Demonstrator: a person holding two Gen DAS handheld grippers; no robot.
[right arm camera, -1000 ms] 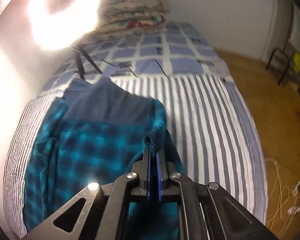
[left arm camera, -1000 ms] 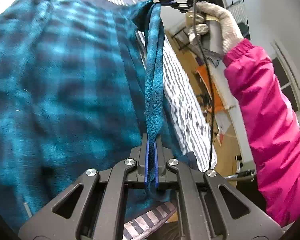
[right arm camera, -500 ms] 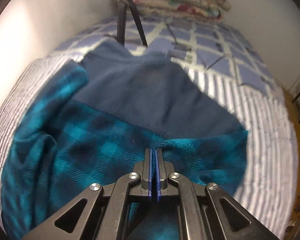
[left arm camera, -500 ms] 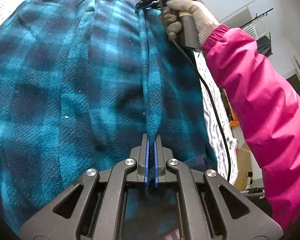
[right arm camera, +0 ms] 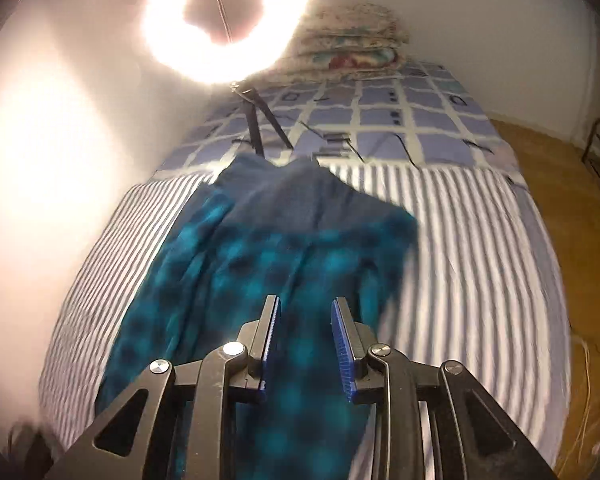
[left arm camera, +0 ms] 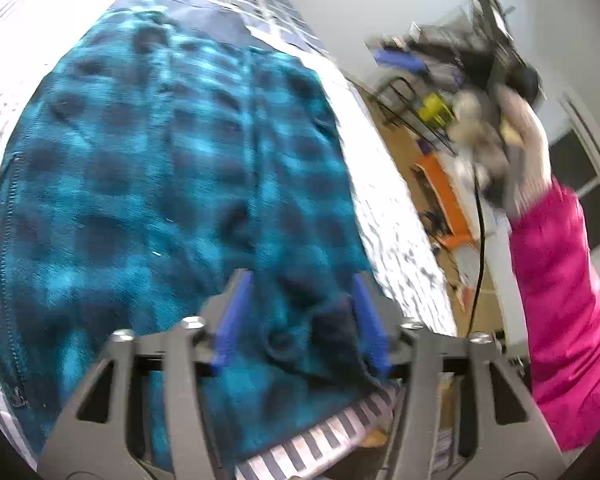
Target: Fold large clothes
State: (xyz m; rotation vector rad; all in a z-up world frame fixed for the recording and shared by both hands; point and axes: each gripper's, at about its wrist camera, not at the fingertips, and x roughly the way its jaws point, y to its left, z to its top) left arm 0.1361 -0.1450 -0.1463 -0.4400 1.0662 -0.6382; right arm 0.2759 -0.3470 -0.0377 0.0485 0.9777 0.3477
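Both grippers are letting go: left gripper (left arm camera: 300, 316) and right gripper (right arm camera: 305, 344) fingers now spreading wide, the fleece (right arm camera: 280, 248) lying folded on the bed (right arm camera: 480, 240) beneath them.

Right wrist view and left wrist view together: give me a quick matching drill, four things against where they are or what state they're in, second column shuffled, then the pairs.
Things:
1. teal plaid garment
2. ring light
3. left gripper
4. folded blankets

Places or states:
A. stacked at the far end of the bed, against the wall
B. open, nothing between its fingers
C. lying on the striped sheet
D. glowing on a stand at the far left of the bed

Pairs: 1-C, 2-D, 3-B, 4-A
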